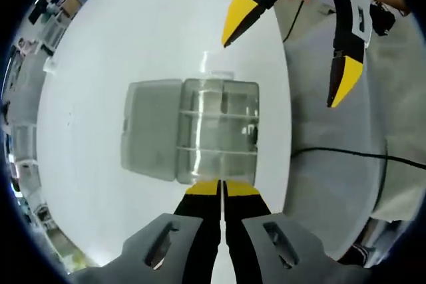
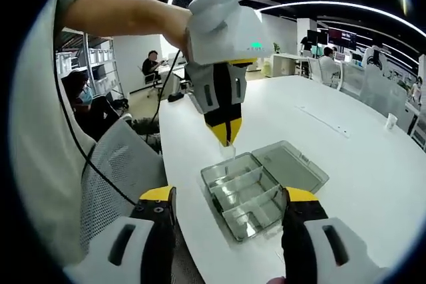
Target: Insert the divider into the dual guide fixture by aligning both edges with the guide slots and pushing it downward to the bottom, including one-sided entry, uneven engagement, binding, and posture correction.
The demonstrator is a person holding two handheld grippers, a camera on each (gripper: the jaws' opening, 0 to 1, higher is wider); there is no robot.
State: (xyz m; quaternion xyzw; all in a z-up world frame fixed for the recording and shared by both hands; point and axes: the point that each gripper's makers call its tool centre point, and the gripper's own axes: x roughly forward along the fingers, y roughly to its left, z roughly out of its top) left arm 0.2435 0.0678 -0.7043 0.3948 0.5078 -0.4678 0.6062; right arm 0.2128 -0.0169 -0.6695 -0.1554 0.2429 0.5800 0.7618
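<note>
Hovering left gripper (image 2: 226, 139), jaws pressed together, apparently pinching clear divider (image 2: 228, 152) above open compartment box (image 1: 219, 131) at frame centre. Right gripper (image 1: 293, 51) spread wide, empty, upper right. Insertion not started; alignment, push-down remain.

Both views are brightly and evenly lit. In the right gripper view, long ceiling light strips (image 2: 313, 6) run across a dark ceiling and supply the light from above. The white worktop (image 2: 346, 144) shows almost no shadow; in the left gripper view the worktop (image 1: 86, 84) is close to washed out. A small streak of glare sits on the rim of the clear plastic box (image 1: 219, 124), whose walls read hazy grey. Fisheye distortion bends straight edges strongly toward the borders of both views, and detail there is squeezed and soft. The centre of each view is sharp, with no motion blur on the 2 tools.
</note>
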